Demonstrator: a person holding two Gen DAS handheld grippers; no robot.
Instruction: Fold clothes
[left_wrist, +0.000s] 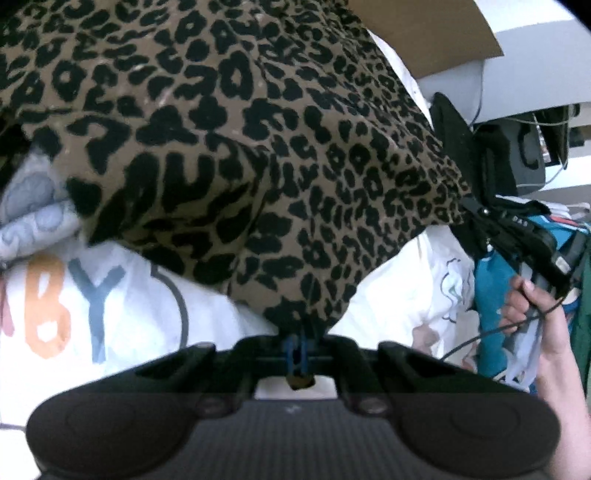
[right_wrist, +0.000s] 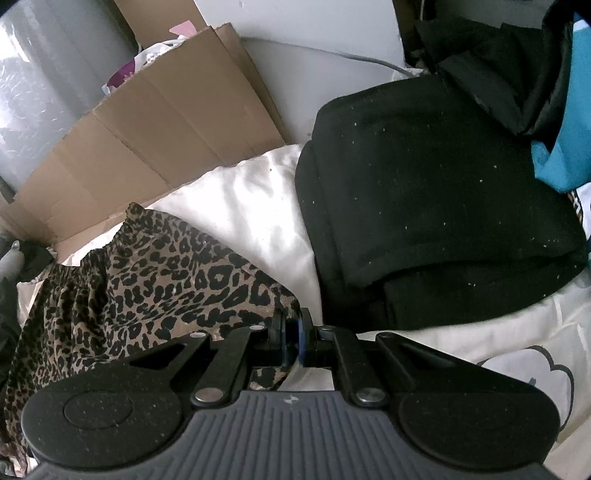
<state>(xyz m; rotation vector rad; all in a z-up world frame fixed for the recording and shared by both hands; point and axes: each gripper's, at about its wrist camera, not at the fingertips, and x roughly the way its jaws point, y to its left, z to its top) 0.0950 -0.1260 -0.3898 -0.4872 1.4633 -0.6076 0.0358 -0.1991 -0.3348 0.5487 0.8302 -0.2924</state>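
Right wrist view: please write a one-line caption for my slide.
Right claw shut on a corner of the leopard-print garment, beside a folded black garment on white bedding.

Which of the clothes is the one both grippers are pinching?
The leopard-print garment. The left gripper and right gripper are both shut on it, while the folded black garment lies untouched beside it.

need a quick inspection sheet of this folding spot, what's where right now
surface: white bedding with printed letters and cloud shapes.
job's things: leopard-print garment stretched between both grippers; folded black garment lies beside it.
clutter: teal clothing, white t-shirt.
grippers: left hand-held gripper shut on the leopard cloth; right hand-held gripper shut on another edge.
cables: thin black cable by the person's hand.
surroundings: flattened cardboard against the wall.
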